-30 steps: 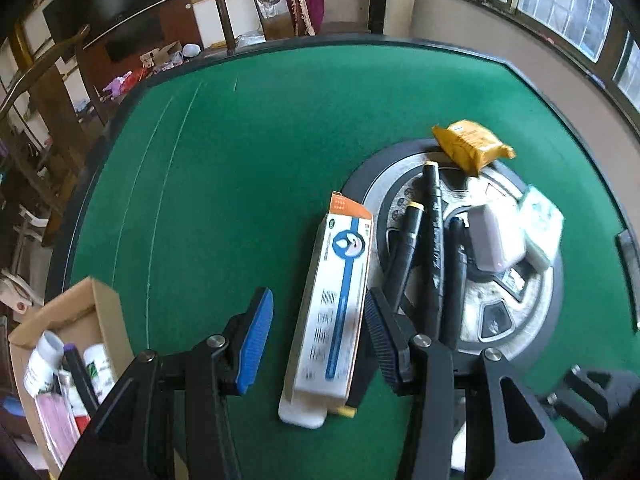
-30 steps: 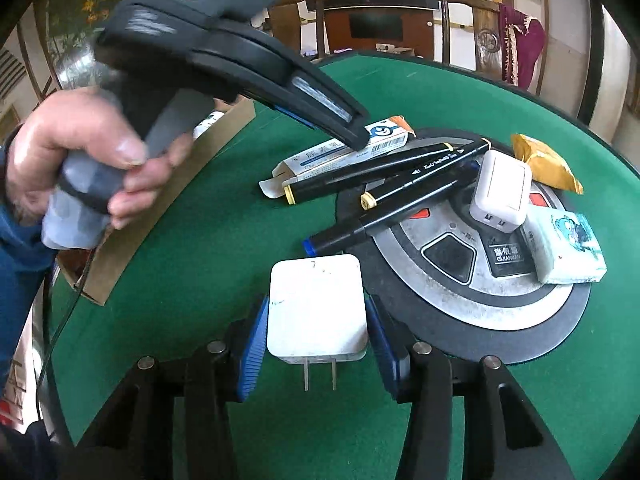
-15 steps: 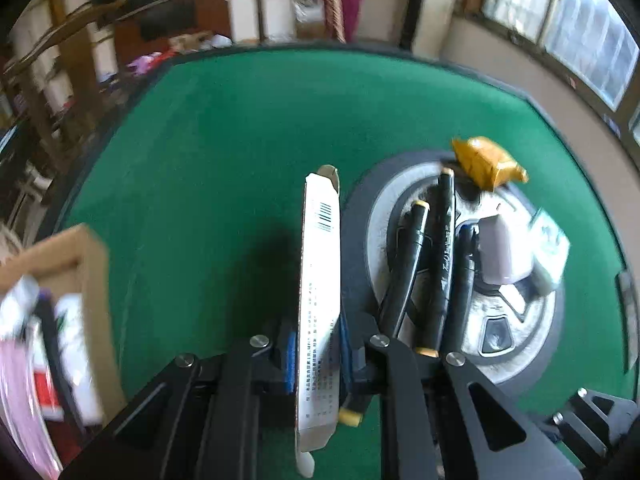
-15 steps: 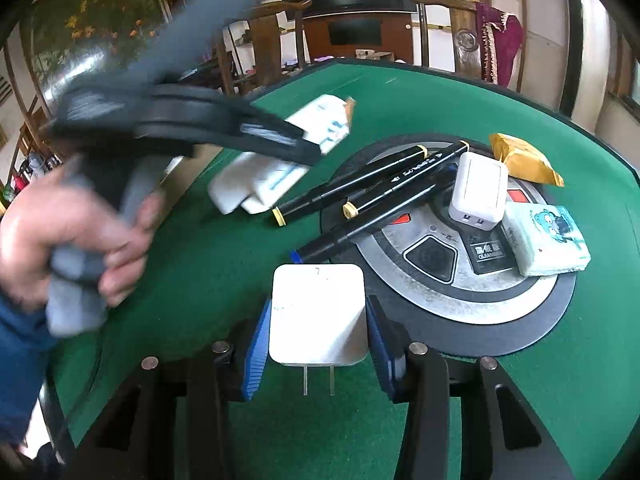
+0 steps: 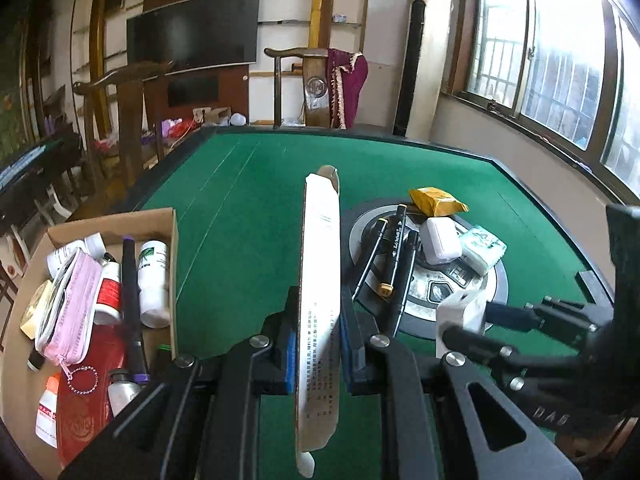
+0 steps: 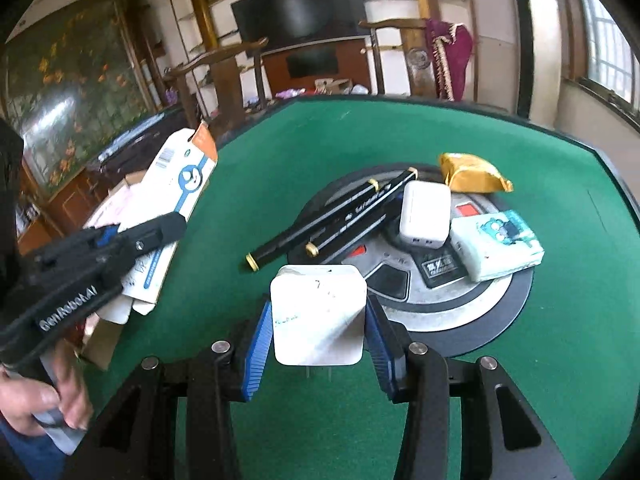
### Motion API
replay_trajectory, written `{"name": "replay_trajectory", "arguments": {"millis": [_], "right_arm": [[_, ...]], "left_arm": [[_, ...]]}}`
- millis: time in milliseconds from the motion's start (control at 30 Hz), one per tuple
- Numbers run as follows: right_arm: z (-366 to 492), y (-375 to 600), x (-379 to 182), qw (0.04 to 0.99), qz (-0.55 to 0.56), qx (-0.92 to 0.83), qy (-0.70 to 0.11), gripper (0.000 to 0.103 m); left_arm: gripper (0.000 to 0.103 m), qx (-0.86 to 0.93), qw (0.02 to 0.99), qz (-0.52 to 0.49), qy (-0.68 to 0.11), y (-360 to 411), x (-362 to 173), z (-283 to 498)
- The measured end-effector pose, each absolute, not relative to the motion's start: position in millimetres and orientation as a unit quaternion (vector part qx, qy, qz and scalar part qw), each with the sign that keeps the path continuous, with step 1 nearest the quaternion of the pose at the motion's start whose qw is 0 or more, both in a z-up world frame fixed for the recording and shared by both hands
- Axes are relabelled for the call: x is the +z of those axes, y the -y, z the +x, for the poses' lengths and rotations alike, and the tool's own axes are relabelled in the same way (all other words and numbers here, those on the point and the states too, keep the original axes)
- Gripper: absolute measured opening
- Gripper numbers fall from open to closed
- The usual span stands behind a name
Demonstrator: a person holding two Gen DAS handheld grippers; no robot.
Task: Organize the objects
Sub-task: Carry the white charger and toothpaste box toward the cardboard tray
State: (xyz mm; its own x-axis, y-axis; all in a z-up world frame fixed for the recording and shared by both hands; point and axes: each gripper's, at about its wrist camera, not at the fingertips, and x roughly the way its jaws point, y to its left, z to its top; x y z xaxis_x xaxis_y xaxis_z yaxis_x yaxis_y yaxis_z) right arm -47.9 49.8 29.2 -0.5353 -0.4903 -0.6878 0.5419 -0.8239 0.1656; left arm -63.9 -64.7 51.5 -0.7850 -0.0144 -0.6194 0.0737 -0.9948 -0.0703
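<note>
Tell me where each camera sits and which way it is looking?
Left wrist: sits on the left claw, looking along it over the green table at its long box; only the claws show.
Right wrist: sits on the right claw, looking past its white charger; a hand shows.
Both see the black markers, the table and the cardboard box.

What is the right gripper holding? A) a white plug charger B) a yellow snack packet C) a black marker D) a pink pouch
A: the right gripper has its blue pads on both sides of the white plug charger, with the charger's metal prongs sticking out below.
</note>
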Motion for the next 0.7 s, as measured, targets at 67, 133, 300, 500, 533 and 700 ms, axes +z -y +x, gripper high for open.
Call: {"name": "replay_trajectory", "arguments": {"millis": [67,133,300,500,533,700], "right_arm": [[-43,-50,34,0.291,0.373,-0.88,-0.031,0.049],[-38,-51,38,0.292,0.369,-0.882,-0.024,0.049],[-36,-52,41,0.295,0.368,-0.882,-0.015,0.049],[-35,-51,41,0.297,0.37,-0.881,-0.008,0.049],[-34,-51,42,0.297,0.368,-0.881,-0.006,0.049],[-28,-51,48,0.299,0.361,-0.883,0.002,0.049]], "left_arm": [[0.016,-0.946,0.026,0.32,-0.038,62,53,-61],[0.016,-0.948,0.032,0.316,-0.032,62,52,-59],[0.016,-0.949,0.034,0.314,-0.016,60,51,-55],[0.016,-0.951,0.037,0.306,-0.007,59,53,-51],[0.016,-0.951,0.038,0.305,-0.006,58,54,-51],[0.016,-0.952,0.037,0.303,-0.004,57,55,-49]]}}
